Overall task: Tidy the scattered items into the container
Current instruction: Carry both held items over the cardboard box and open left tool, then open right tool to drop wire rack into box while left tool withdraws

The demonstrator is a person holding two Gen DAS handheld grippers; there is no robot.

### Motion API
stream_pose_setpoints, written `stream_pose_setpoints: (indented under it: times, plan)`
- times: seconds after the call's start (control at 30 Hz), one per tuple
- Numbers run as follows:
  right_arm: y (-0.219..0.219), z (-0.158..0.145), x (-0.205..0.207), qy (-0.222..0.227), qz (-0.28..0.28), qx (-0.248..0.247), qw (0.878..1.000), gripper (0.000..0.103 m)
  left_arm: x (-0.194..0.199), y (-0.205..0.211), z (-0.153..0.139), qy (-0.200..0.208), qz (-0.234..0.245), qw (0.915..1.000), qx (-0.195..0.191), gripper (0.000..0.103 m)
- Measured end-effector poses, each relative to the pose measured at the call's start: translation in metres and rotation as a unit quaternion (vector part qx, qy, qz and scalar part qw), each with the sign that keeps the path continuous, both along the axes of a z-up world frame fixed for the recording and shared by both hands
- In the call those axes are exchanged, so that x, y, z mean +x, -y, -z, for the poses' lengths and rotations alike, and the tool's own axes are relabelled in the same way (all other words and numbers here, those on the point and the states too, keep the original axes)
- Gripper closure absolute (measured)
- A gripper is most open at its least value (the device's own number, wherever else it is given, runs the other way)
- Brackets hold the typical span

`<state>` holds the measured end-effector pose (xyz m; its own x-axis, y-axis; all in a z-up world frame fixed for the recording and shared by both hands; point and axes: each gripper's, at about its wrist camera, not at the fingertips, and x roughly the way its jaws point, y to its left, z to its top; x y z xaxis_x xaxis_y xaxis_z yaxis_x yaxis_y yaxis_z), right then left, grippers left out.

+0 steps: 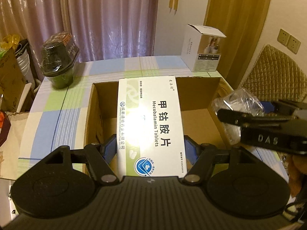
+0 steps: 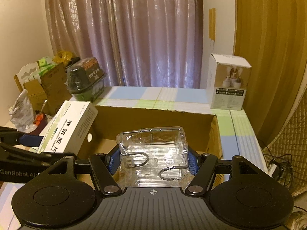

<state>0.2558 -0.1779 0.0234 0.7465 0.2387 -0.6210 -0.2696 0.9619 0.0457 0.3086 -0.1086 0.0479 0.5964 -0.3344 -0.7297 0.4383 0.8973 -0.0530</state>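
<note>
I am holding a white tablet box point(image 1: 150, 126), long and flat, with a green band along one side, black Chinese print, the words "Mecobalamin Tablets" and a round blue emblem near my end; my left gripper point(image 1: 150, 149) is clamping it between its blue pads point(image 1: 110, 149), and the box is hanging lengthwise over the open cardboard box point(image 1: 197, 94), its far end reaching past the carton's far wall. In my right gripper point(image 2: 153, 159) I am gripping a clear plastic case point(image 2: 153, 153) wrapped in crinkled film, with two curved wire hooks showing through its front; the blue fingers point(image 2: 191, 161) are pressing on both its sides, and it is hovering above the right part of the same carton. The carton is sitting on a table point(image 1: 57, 118) covered in a blue, green and white checked cloth; what I can see of its brown floor is showing bare cardboard, though my loads are hiding much of it. At the far left of the table a dark lidded tub point(image 1: 58, 61) is standing, and at the far right corner a white product carton point(image 2: 228, 82) is standing upright, just in front of the mauve curtain point(image 2: 134, 34).
</note>
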Motion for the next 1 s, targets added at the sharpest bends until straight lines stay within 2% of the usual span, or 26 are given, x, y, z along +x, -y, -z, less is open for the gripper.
stream_pose_setpoints:
  times: [0.2, 0.47, 0.5, 0.57, 1.0]
  plan:
    - [-0.001, 0.023, 0.018, -0.015, -0.001, -0.001, 1.0, 0.034, 0.024, 0.01, 0.02, -0.02, 0.005, 0.9998, 0.005, 0.036]
    - [-0.002, 0.035, 0.026, -0.022, -0.002, -0.002, 1.0, 0.034, 0.04, 0.014, 0.039, -0.032, 0.004, 0.9994, 0.009, 0.035]
    - [-0.002, 0.036, 0.027, -0.023, -0.002, -0.001, 1.0, 0.034, 0.042, 0.014, 0.041, -0.036, 0.003, 0.9993, 0.009, 0.031]
    - [-0.001, 0.036, 0.027, -0.022, -0.002, -0.002, 1.0, 0.034, 0.043, 0.012, 0.044, -0.037, 0.001, 0.9992, 0.013, 0.03]
    - [-0.005, 0.033, 0.031, -0.021, -0.006, -0.012, 1.0, 0.033, 0.028, -0.007, 0.032, -0.023, -0.004, 0.9997, 0.01, 0.028]
